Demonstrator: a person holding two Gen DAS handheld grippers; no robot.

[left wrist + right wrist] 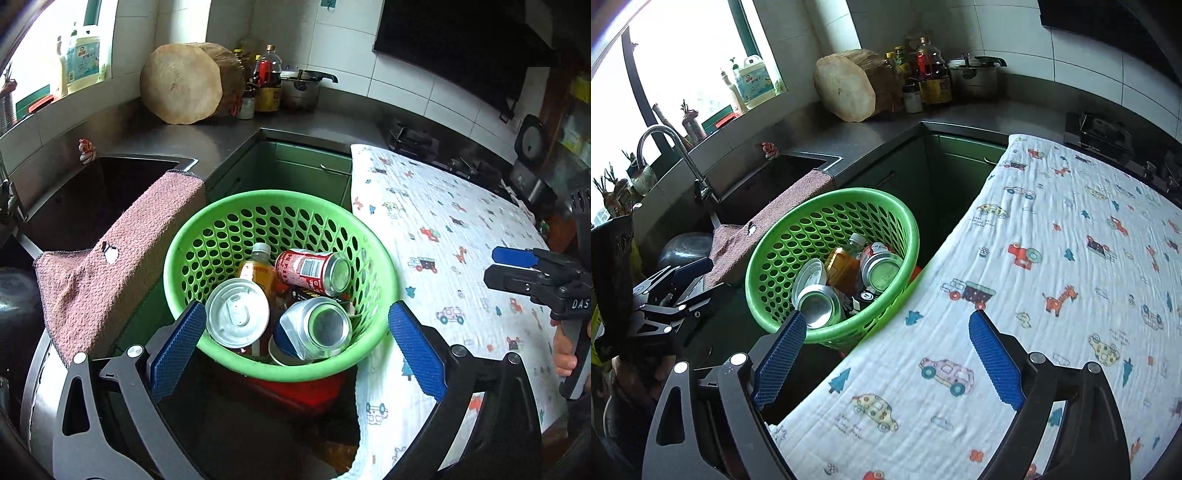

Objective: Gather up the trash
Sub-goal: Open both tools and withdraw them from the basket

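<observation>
**Both jaws open, trash lying in the green basket**

Your left gripper (295, 343) is holding its jaws wide apart and nothing is sitting between the blue pads (179, 347). You are pointing it down over the near rim of the green basket (184, 229), and the pads are framing the basket without touching it.

Your right gripper (888, 363) is also standing open and is gripping nothing. Under it the printed cloth (1052, 258), white with small cars and animals, is covering the tabletop. In the left wrist view this gripper is showing at the right edge, above the cloth, with your hand (565, 350) on its handle.

The trash is resting inside the basket: a red can (314, 271) is lying on its side, a silver can (317, 326) is lying below it with its end toward you, another can with a pull-tab top (236, 314) is lying at the left, and a bottle (258, 267) with an orange label is lying behind them. A dark small box is partly hidden between the cans, and I cannot tell what it is.

The basket is standing between the cloth and a pink towel (110, 266), which is hanging over the edge of the sink (110, 192). Farther back, a round wooden block (181, 85), some bottles and a steel pot (301, 90) are standing in the corner of the steel tabletop (221, 136).
</observation>
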